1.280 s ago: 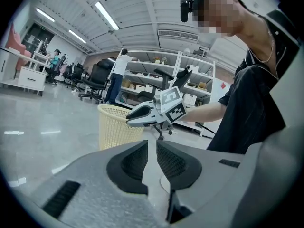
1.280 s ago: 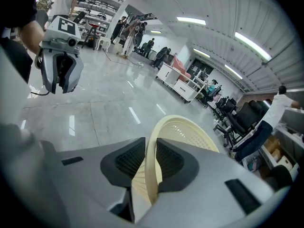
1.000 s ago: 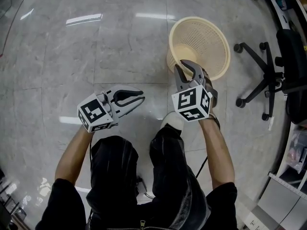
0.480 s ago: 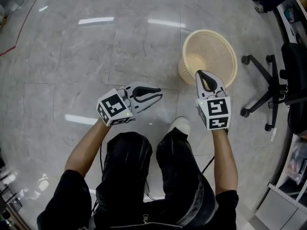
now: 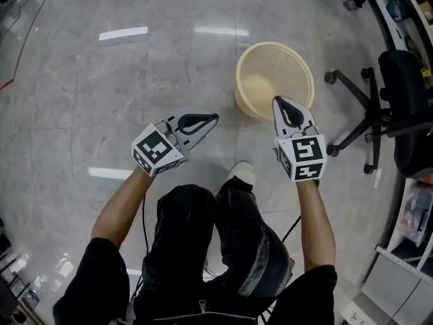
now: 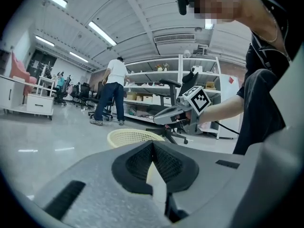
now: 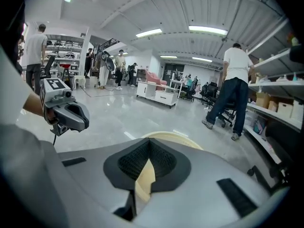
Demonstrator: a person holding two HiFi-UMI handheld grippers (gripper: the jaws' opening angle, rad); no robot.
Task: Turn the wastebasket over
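- Wastebasket [image 5: 277,70] is standing mouth up on the floor [image 5: 135,80], towards its far right side, near the office chair [image 5: 379,107]. Neither gripper is touching it.
- I am judging that the turn-over is not in hand right now: both tools are hovering clear above the floor, short of the basket.
- My left gripper [image 5: 215,118] is pointing across towards the basket but well apart from it. Its jaws have just been closing and are now clenched together with nothing between them.
- My right gripper [image 5: 278,101] is hanging just over the near rim. Its jaws have just been closing too and are now pressed together, empty.
- The next move, I am thinking, calls for opening the right jaws, dropping to the near rim, pinching the mesh wall and tipping the basket onto its mouth.
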